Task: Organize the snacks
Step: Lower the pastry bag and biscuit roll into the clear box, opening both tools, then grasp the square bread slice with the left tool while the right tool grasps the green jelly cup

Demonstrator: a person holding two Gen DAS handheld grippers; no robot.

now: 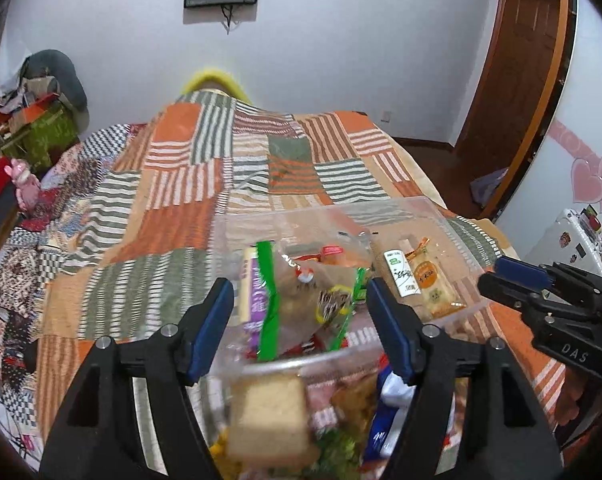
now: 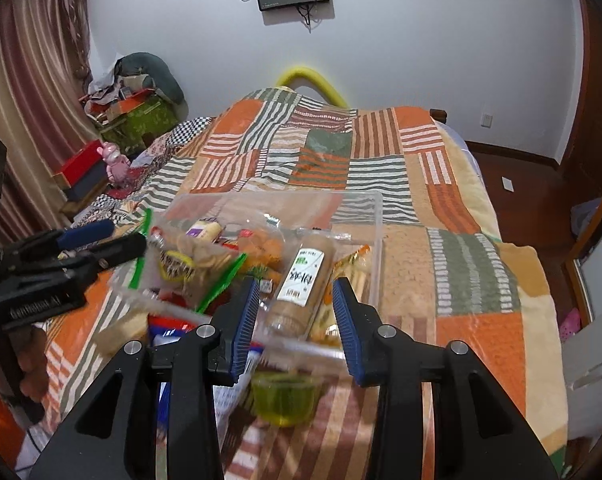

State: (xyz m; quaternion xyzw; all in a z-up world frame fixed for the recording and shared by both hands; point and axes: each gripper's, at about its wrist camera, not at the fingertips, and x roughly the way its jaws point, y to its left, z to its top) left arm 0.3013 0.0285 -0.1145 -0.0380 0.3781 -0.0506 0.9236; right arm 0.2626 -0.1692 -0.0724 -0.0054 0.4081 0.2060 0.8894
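A clear plastic bin [image 1: 433,212] sits on the patchwork bed; it also shows in the right wrist view [image 2: 377,216]. Inside lie a green-edged bag of crackers [image 1: 301,296], a brown cracker tube with a white label [image 2: 305,280], and an orange-labelled packet [image 1: 429,280]. My left gripper [image 1: 301,328] is open and empty above the bin's near edge, over the green-edged bag. My right gripper [image 2: 297,324] is open and empty, its fingers either side of the cracker tube's near end. A tan cake slice packet [image 1: 269,416] and a green jelly cup [image 2: 285,396] lie in front of the bin.
Loose snack packets, blue and white [image 1: 389,412], lie on the bedspread [image 2: 481,272] near me. A cluttered side table with a red box [image 2: 85,168] and a pink toy [image 2: 117,164] stands left of the bed. A wooden door [image 1: 525,60] is on the right.
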